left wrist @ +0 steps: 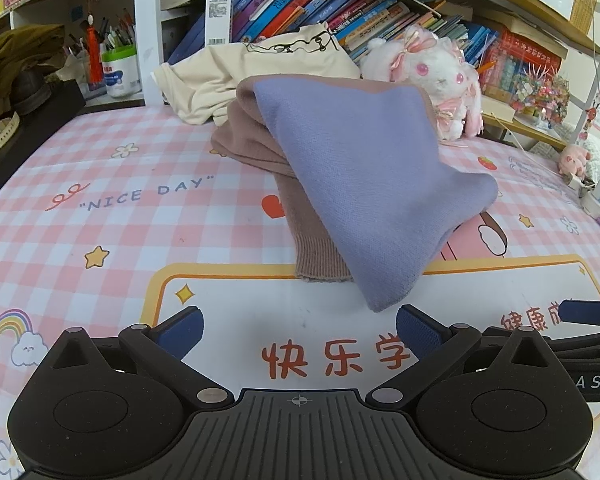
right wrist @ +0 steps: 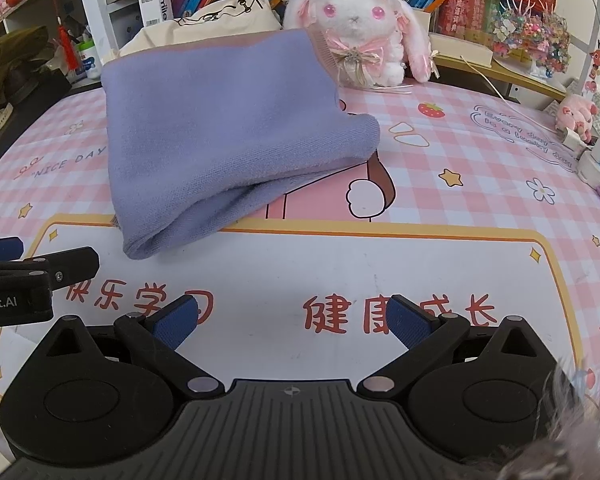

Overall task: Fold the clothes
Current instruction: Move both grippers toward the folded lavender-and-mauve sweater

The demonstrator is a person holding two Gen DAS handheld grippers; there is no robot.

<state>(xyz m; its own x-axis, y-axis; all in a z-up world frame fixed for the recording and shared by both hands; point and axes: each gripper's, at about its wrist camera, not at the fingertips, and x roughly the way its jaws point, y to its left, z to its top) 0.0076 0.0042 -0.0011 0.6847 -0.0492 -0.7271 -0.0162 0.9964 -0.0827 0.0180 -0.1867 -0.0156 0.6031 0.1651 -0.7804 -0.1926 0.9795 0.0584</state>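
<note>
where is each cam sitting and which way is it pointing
Left wrist: sits on the left gripper, facing forward over the desk mat at the purple garment and bookshelf; its own open jaws show, and the right gripper's tip at the right edge.
Right wrist: sits on the right gripper, facing the same way; open jaws show, left gripper at left edge.
Shared: garment, cream garment, plush rabbit, mat.

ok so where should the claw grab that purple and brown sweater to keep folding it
Grip the purple and brown sweater at its rounded near corner, coming in low from the front with the open left claw. That corner overhangs toward the claw and sits slightly raised, so a finger can likely slip under it.
</note>
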